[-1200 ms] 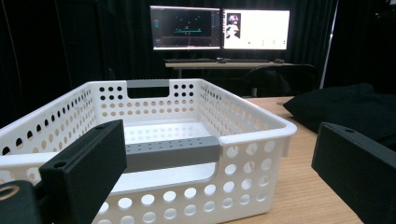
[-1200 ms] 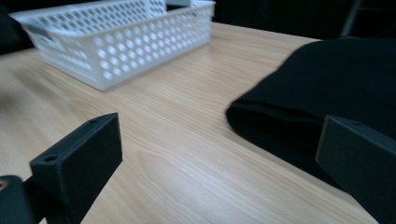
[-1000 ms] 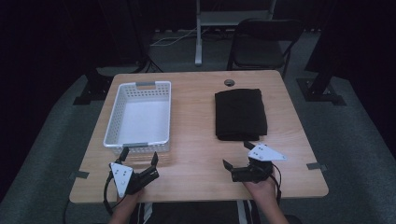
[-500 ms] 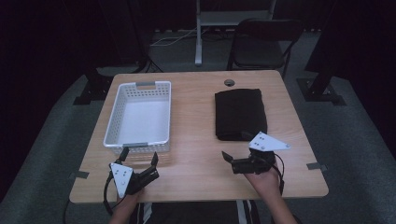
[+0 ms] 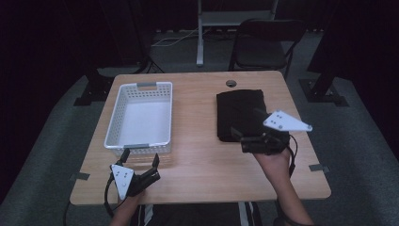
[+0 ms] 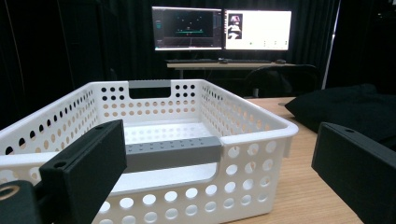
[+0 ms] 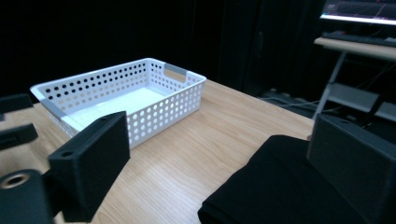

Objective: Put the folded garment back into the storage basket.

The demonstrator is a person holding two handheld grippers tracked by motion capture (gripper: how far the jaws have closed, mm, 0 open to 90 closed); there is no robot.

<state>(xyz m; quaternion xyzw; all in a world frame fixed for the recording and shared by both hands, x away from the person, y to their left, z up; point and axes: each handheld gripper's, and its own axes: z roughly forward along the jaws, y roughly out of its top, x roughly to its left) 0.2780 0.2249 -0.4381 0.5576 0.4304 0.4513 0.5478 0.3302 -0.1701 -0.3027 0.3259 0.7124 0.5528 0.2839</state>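
A white perforated basket stands empty on the left half of the wooden table. A folded black cloth lies on the right half. My left gripper rests open at the table's near edge, pointing at the basket's near wall. My right gripper hovers above the cloth's near edge, angled toward the basket. Its jaws have just been closing a little and still stand wide open, with nothing between them.
A round cable hole sits near the table's far edge. A dark chair stands behind the table. Two lit monitors stand on a desk farther back. Bare wood lies between the basket and the cloth.
My right gripper has risen from the table's near edge and moved up over the near edge of the black cloth. The left gripper has stayed in place.
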